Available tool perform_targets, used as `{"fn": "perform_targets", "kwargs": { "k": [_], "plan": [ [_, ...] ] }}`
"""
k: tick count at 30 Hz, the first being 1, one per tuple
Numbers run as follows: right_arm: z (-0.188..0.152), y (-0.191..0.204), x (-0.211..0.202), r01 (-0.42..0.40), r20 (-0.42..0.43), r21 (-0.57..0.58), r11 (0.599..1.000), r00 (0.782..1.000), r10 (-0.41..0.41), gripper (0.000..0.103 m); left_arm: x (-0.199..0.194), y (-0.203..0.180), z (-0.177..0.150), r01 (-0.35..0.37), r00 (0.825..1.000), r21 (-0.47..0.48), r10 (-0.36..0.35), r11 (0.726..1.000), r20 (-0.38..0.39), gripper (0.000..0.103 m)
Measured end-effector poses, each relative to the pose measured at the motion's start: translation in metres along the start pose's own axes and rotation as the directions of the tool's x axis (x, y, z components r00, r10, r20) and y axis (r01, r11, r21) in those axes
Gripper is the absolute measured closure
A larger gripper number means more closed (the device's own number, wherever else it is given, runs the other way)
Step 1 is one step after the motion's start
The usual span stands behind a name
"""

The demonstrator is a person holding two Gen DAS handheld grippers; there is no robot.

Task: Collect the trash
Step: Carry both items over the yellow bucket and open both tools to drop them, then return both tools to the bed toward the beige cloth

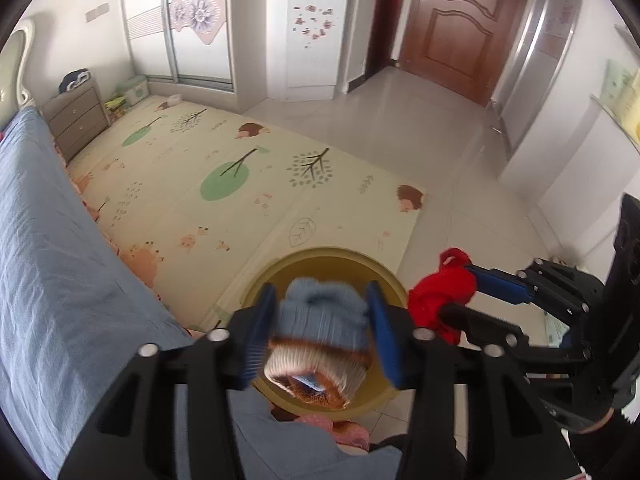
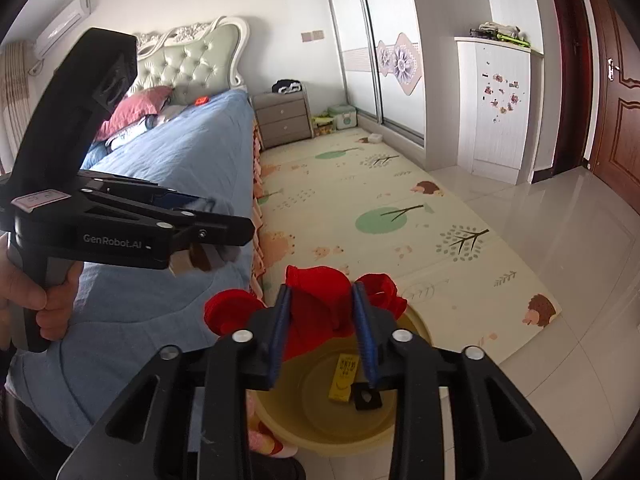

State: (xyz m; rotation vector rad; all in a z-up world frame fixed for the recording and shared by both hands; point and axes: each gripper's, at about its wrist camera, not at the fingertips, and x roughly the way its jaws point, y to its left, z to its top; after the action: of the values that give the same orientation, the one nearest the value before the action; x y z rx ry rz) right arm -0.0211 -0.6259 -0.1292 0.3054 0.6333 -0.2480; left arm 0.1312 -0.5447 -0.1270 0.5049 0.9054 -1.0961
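A yellow basin stands on the floor at the foot of the bed. Over it my left gripper stands open. A blue knit sock with an orange and cream cuff is blurred and loose between its blue pads. My right gripper is shut on a bunched red cloth above the basin's near rim. From the left wrist view, that gripper and the red cloth are to the right of the basin. A yellow packet and a small black piece lie in the basin.
A bed with a blue cover runs along the left. A patterned play mat lies beyond the basin, with pale floor tiles to its right. A grey nightstand, white cabinet and brown door stand farther off. A hand holds the left gripper.
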Motion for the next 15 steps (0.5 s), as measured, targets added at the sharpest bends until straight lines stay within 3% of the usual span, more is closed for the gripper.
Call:
{"fn": "perform_targets", "kwargs": {
  "k": [1, 2, 4, 9, 15],
  "plan": [
    [-0.002, -0.003, 0.003, 0.004, -0.002, 0.002, 1.0, 1.0, -0.004, 0.057, 0.002, 0.0, 0.003, -0.011, 1.0, -0.016, 0.011, 1.0, 0.0, 0.02],
    [-0.002, -0.004, 0.006, 0.018, -0.009, 0.003, 1.0, 1.0, -0.018, 0.04, 0.005, 0.003, 0.005, -0.02, 1.0, -0.04, 0.02, 0.999, 0.004, 0.009],
    [-0.005, -0.006, 0.009, 0.062, -0.002, 0.017, 0.998, 0.998, -0.062, 0.028, 0.009, 0.004, 0.006, -0.006, 1.0, -0.065, 0.006, 0.998, -0.008, 0.009],
    [-0.012, -0.011, 0.02, 0.045, -0.045, 0.044, 0.998, 0.998, -0.043, 0.028, 0.015, 0.008, 0.004, 0.004, 0.999, -0.06, -0.008, 0.998, -0.053, 0.008],
    [-0.013, -0.003, 0.021, 0.031, -0.062, 0.006, 1.0, 0.998, -0.03, 0.029, 0.011, 0.004, 0.0, 0.0, 1.0, -0.044, -0.002, 0.999, -0.029, 0.008]
  ]
}}
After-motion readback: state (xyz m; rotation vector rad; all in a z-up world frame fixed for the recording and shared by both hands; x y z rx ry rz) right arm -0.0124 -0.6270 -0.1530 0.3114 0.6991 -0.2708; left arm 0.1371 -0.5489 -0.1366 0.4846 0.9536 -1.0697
